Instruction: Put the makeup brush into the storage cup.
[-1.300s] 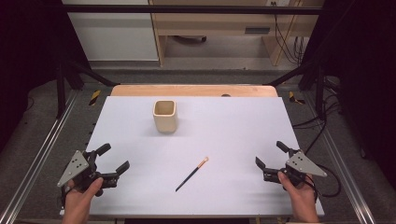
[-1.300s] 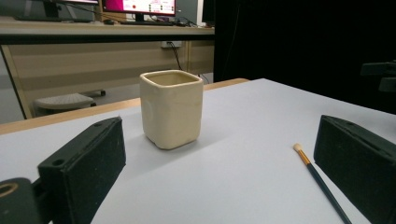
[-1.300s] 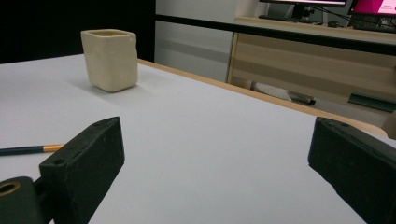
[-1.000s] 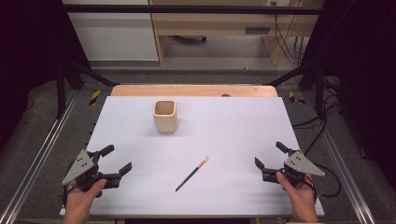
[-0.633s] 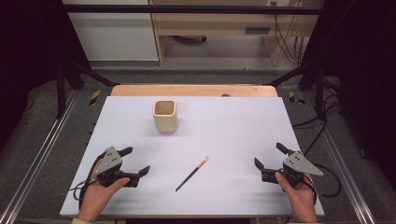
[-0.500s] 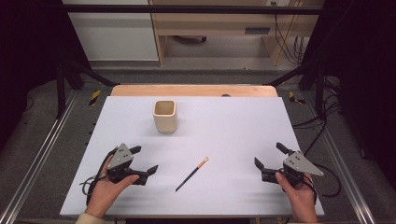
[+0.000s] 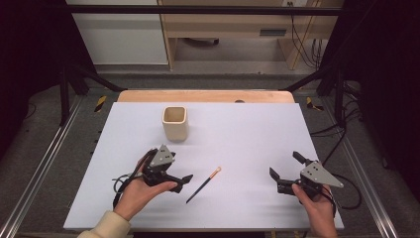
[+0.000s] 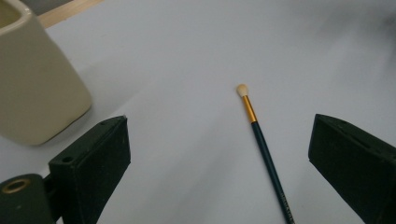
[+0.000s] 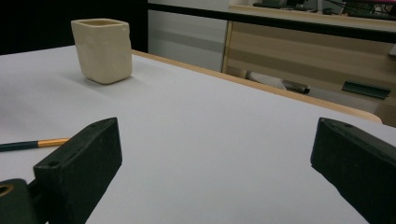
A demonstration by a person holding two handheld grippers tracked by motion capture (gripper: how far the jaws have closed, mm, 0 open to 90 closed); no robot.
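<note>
- At the lower left of the high view, the left gripper (image 7: 184, 180) sits just beside the dark handle end of the brush (image 7: 203, 185), its jaws spread wide and holding nothing; the hand (image 7: 136, 192) wraps it from behind, forearm slanting in from the bottom edge.
- In the left gripper view, the brush (image 8: 264, 148) lies flat on the white table (image 8: 187, 56) between the two jaws, nearer the right one, bristle tip pointing away toward the upper middle.
- I judge this as the reach for the brush: the next move calls for lowering until the jaws straddle the thin handle, then closing squarely so it does not roll.
- At the lower right of the high view, the right gripper (image 7: 283, 171) rests low near the table's edge, jaws open and empty, well apart from the brush.
- Farther off, upper left of centre, the cream cup (image 7: 175, 122) stands upright, likely where the brush goes.
</note>
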